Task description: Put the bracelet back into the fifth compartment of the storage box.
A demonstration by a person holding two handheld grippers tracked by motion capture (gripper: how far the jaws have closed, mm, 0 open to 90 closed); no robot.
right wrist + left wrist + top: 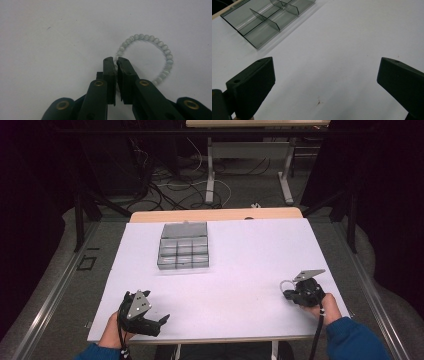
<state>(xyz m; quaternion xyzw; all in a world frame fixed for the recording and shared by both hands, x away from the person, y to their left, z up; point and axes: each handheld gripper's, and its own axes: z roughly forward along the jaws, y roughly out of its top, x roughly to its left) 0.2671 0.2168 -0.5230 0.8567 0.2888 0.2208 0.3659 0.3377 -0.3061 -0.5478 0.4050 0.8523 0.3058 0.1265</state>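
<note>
Both hands rest low at the near edge of the table [260, 250], one gripper pinching a bead bracelet.

White sheeting covers the tabletop, and a clear plastic compartment box [184, 251] sits well beyond the hands, toward the far left, its dividers visible in the left gripper view [264, 20]. Left hand [111, 336] holds the left gripper [156, 322] level just above the sheet near the front edge, pointing right, with its jaws spread wide and nothing between them. Right hand [327, 307], in a blue sleeve, holds the right gripper [116, 61] at the table's right side, tipped down to the surface, it seems. Its jaws are pressed together on the near-left arc of the pale bead bracelet [160, 45], which lies flat on the sheet as an open ring.
</note>
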